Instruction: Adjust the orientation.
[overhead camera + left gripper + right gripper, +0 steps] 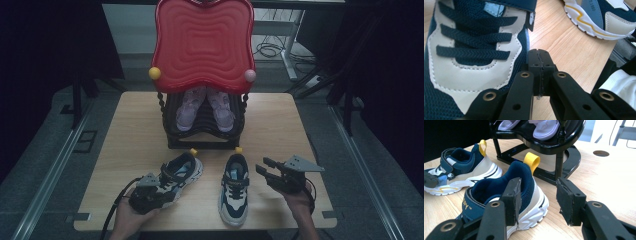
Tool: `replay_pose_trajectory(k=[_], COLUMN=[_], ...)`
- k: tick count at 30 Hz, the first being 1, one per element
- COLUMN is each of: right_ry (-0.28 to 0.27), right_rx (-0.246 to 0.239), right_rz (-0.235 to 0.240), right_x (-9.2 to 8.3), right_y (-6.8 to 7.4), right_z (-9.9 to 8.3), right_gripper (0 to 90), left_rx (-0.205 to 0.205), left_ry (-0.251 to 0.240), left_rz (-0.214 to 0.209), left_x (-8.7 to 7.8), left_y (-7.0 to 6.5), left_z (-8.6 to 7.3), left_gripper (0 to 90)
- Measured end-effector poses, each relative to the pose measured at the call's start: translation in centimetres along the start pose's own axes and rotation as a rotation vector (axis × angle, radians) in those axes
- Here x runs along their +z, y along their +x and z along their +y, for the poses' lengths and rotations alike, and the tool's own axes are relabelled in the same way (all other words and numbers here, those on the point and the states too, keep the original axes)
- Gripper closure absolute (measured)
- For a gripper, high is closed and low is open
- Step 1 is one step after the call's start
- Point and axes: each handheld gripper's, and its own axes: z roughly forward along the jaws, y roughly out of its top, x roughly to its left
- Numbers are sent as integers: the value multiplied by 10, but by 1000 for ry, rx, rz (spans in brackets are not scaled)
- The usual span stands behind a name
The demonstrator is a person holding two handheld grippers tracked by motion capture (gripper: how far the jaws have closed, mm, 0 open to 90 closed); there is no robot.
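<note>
Two navy, white and cream sneakers lie on the wooden table (135, 125). The left sneaker (181, 175) lies at an angle, its laces (474, 47) close beside my left gripper (540, 65). That gripper (167, 194) is shut with nothing between its jaws, right against the shoe's toe end. The right sneaker (234, 190) points toward the near edge, its yellow heel loop (532, 160) toward the rack. My right gripper (262, 166) stands open just right of that sneaker's heel (526, 180), and its fingertips (539, 195) hold nothing.
A black shoe rack (205, 135) stands mid-table with a red wavy top (202, 42) and a pair of lavender shoes (205, 107) on its shelf. A round hole (601, 153) is in the tabletop beyond the rack. The table's near edge is close behind both hands.
</note>
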Motion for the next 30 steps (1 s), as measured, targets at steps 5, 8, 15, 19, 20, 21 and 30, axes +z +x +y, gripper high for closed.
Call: replay_pose_trajectory(k=[5, 8, 15, 19, 20, 21, 30], right_ry=[-9, -7, -3, -6, -7, -7, -17], right_rx=[3, -2, 2, 5, 5, 3, 2], right_rz=[-4, -2, 0, 4, 5, 4, 11], right_x=[-2, -2, -2, -2, -2, -2, -4], right_y=[-1, 0, -1, -1, -1, -1, 2], right_z=[1, 1, 1, 1, 1, 1, 4], right_gripper=[550, 549, 549, 550, 550, 550, 550], left_rx=[-13, -31, -56, -67, -71, -79, -109], left_ry=[-8, -20, -36, -42, -45, -50, -72], left_rz=[-5, -4, 2, 10, 14, 21, 42], left_x=[-4, -9, -14, -17, -18, -20, -26], left_y=[7, 15, 27, 32, 33, 37, 50], left_z=[-2, -4, -7, -9, -9, -10, -13], left_gripper=[895, 895, 895, 896, 895, 895, 896])
